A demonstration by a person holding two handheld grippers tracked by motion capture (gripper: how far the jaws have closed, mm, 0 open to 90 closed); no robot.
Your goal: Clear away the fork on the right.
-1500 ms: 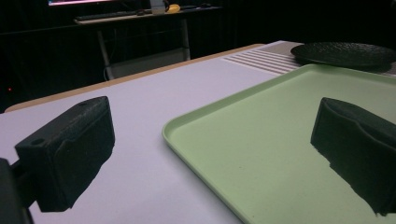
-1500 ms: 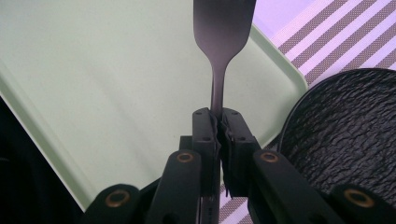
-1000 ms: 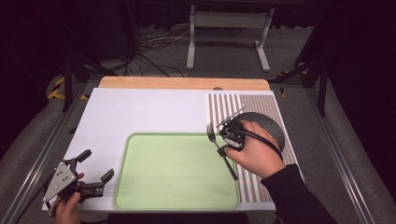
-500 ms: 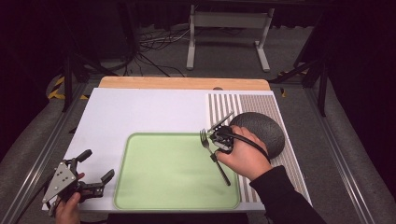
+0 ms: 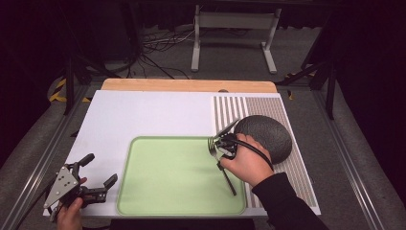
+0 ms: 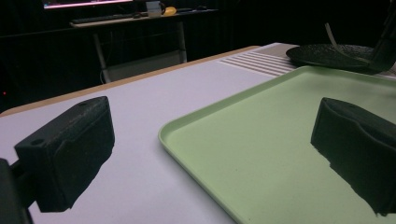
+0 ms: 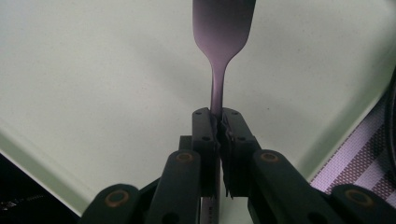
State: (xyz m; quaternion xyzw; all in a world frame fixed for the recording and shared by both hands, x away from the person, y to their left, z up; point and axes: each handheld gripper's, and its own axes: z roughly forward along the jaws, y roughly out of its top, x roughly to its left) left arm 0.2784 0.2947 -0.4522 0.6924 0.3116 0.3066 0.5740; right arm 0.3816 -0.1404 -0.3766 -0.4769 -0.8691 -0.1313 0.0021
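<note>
A dark metal fork [image 5: 227, 176] hangs low over the right part of the light green tray [image 5: 167, 187], its tines pointing to the far side. My right gripper [image 5: 221, 149] is shut on the fork near its neck. In the right gripper view the jaws [image 7: 218, 116] pinch the fork's thin stem [image 7: 217, 88] above the tray [image 7: 93, 70]. My left gripper [image 5: 100, 168] rests open at the table's near left corner, just left of the tray. Its two black fingers [image 6: 70, 149] stand wide apart with nothing between them, facing the tray's corner [image 6: 280, 140].
A dark round upturned plate [image 5: 265, 134] sits on a striped mat [image 5: 230, 110] at the right, close behind my right hand. The white tabletop [image 5: 143, 115] stretches behind the tray to a wooden strip [image 5: 186, 85]. Metal rails flank the table.
My right gripper has carried the fork leftward, from over the striped mat beside the dark plate to over the tray's right part. The left gripper has stayed still.
</note>
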